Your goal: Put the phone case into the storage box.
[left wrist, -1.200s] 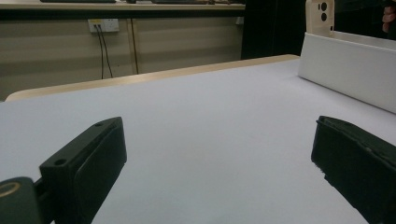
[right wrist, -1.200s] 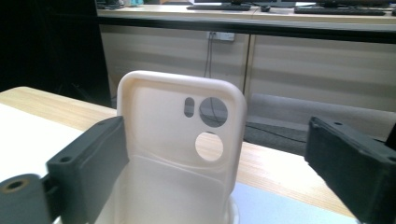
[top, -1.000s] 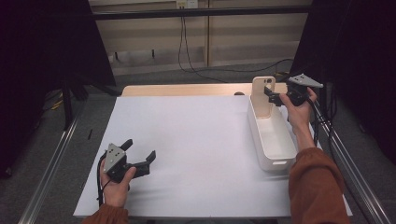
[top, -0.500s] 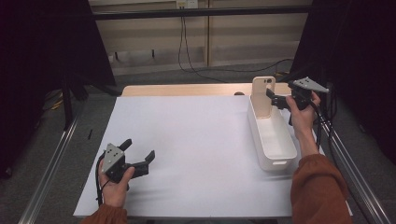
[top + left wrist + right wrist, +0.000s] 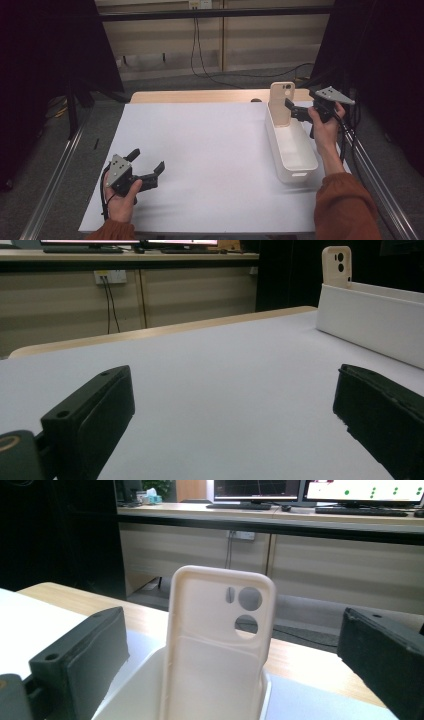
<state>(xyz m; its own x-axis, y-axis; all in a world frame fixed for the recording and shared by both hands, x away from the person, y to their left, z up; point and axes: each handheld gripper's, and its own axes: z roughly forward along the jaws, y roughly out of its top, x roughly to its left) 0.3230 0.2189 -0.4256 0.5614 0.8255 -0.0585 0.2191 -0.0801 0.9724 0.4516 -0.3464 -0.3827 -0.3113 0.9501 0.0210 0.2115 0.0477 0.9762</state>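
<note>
A cream phone case (image 5: 280, 101) stands upright against the far end of a long white bin (image 5: 300, 167) at the table's right side. My right gripper (image 5: 293, 111) hovers just right of the case with its jaws wide open. In the right gripper view the phone case (image 5: 217, 645) stands straight ahead of the right gripper (image 5: 235, 647), and neither jaw touches it. My left gripper (image 5: 148, 161) rests low over the white table sheet (image 5: 210, 150) at the near left, open and empty. In the left gripper view, the phone case (image 5: 336, 264) and the bin (image 5: 370, 320) lie far beyond the left gripper (image 5: 235, 412).
A bare wooden strip (image 5: 200, 96) runs along the table's far edge. Metal rails (image 5: 55, 175) flank both sides of the table. Cables (image 5: 200, 55) hang down the back wall. Dark curtains close in at left and right.
My right gripper has drawn back a little from the phone case, toward the right and nearer the person. The case still stands in the bin. The left gripper has not moved.
</note>
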